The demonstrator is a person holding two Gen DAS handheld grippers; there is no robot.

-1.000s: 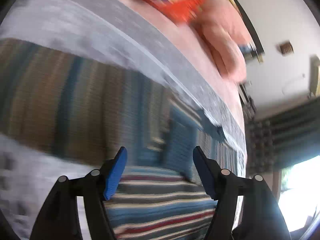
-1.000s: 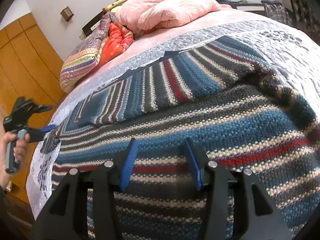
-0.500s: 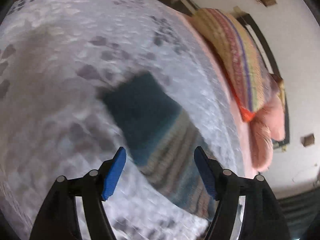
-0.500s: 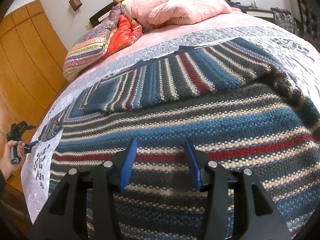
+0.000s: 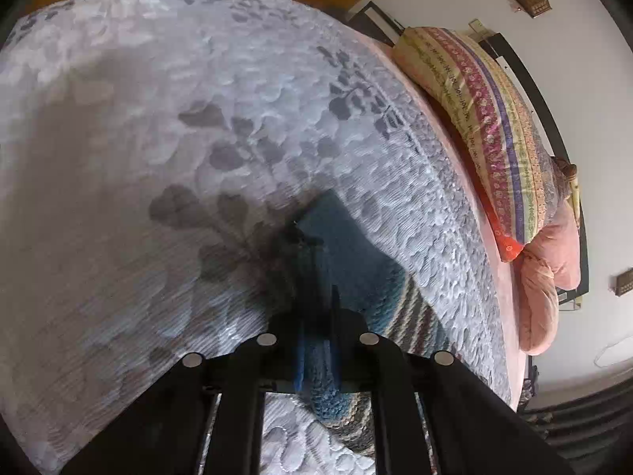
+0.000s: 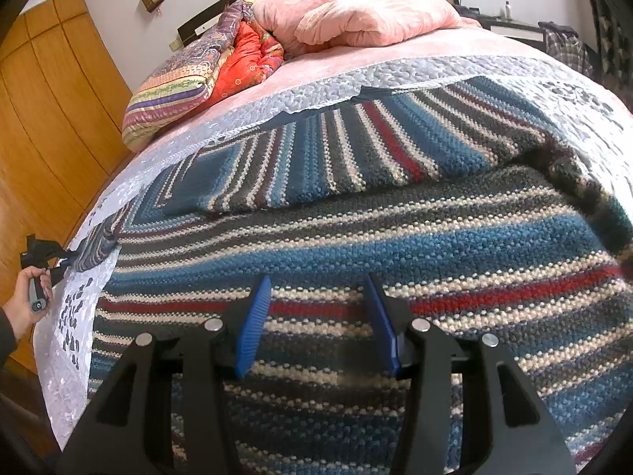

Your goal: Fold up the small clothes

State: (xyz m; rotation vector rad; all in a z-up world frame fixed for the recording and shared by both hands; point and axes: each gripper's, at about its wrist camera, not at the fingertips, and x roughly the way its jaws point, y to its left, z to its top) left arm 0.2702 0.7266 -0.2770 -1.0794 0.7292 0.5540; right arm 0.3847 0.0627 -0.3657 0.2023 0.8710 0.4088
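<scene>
Left gripper [image 5: 316, 350]: jaws drawn nearly together, pinching a bunched fold of the striped knit sweater [image 6: 395, 245] at its sleeve end [image 5: 322, 277]. The blue cuff runs forward out of the jaws and lies on the grey floral bedspread [image 5: 158, 138]. In the right wrist view we see the same gripper [image 6: 59, 265] at the bed's left edge, held in a hand [image 6: 23, 301], with the sleeve tip gathered at its tip.

Right gripper [image 6: 316, 320]: jaws spread wide, blue pads [image 6: 253, 328] apart, nothing between them. It hangs over the sweater's body; whether the tips touch the knit, we cannot tell.

The sweater lies spread across most of the bedspread, one part folded over along a diagonal edge near the far side.

Edges and room: bare bedspread stretches wide ahead and left of the left gripper. The striped pillow [image 5: 494, 126] and the pink quilt [image 6: 356, 16] sit at the head of the bed, well apart from the sweater. A wooden wardrobe [image 6: 51, 99] stands beyond the bed's left edge.
</scene>
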